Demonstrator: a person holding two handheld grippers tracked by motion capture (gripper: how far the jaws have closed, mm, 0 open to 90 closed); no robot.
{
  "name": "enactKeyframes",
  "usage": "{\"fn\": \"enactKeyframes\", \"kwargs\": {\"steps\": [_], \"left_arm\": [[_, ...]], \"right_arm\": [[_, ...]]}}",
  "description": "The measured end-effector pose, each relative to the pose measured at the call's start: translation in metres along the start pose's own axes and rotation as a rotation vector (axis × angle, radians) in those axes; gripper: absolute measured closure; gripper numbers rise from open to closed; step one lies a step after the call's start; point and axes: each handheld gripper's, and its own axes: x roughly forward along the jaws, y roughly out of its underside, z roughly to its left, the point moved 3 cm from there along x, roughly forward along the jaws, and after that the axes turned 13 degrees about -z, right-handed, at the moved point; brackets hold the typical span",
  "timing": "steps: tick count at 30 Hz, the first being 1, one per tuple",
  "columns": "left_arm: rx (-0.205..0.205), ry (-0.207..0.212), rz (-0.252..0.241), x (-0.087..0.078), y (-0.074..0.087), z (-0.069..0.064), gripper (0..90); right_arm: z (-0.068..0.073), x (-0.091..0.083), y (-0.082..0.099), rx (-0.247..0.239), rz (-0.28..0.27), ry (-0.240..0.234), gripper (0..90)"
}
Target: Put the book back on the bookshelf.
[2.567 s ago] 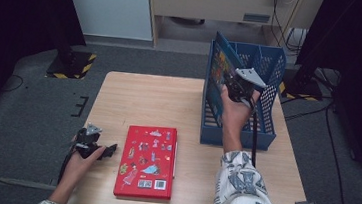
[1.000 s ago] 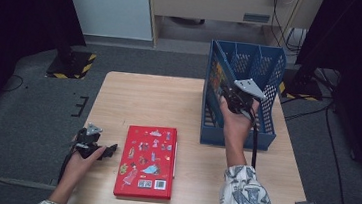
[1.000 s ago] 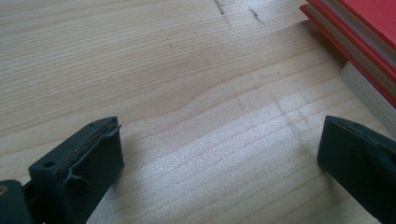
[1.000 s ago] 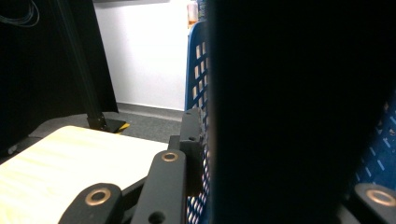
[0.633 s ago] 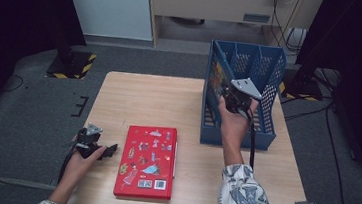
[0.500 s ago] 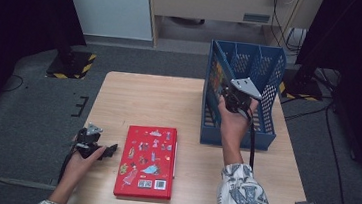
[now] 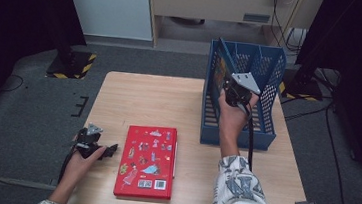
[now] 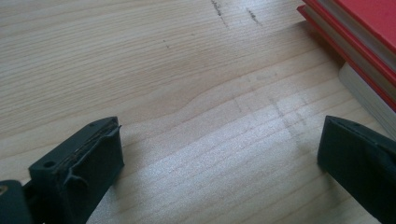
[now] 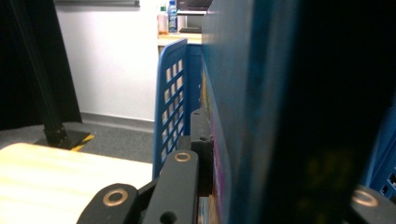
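Note:
A blue book (image 7: 218, 68) stands on edge in the left compartment of the blue mesh rack (image 7: 261, 135). My right gripper (image 7: 232, 92) reaches into the rack from the near side and is shut on it. In the right gripper view the book's cover (image 9: 252, 116) fills the space between the jaws, and the left finger (image 9: 200, 140) presses on it. My left gripper (image 7: 109, 150) lies on the table just left of the red book (image 7: 147, 161). Its jaws are open (image 8: 219, 154) over bare wood, with the red book's edge (image 8: 355, 28) at the upper right.
The wooden table (image 7: 159, 100) has free room across its far left and middle. The rack occupies the far right part. Its left mesh wall (image 9: 170, 107) stands close beside the held book. Dark stands and cables sit on the floor behind the table.
The right hand has shifted only slightly at the rack with the blue book in its grip. The left gripper and the red book have kept still.

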Motion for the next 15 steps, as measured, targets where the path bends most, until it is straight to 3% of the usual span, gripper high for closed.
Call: {"fn": "enactKeyframes", "kwargs": {"steps": [7,15], "left_arm": [[0.001,0.002,-0.001,0.000,0.000,0.000,0.0],[0.002,0.002,0.000,0.000,0.000,0.000,0.0]], "right_arm": [[0.001,0.010,-0.005,0.013,-0.043,0.010,83.3],[0.006,0.011,0.005,0.004,-0.037,0.007,83.2]]}}
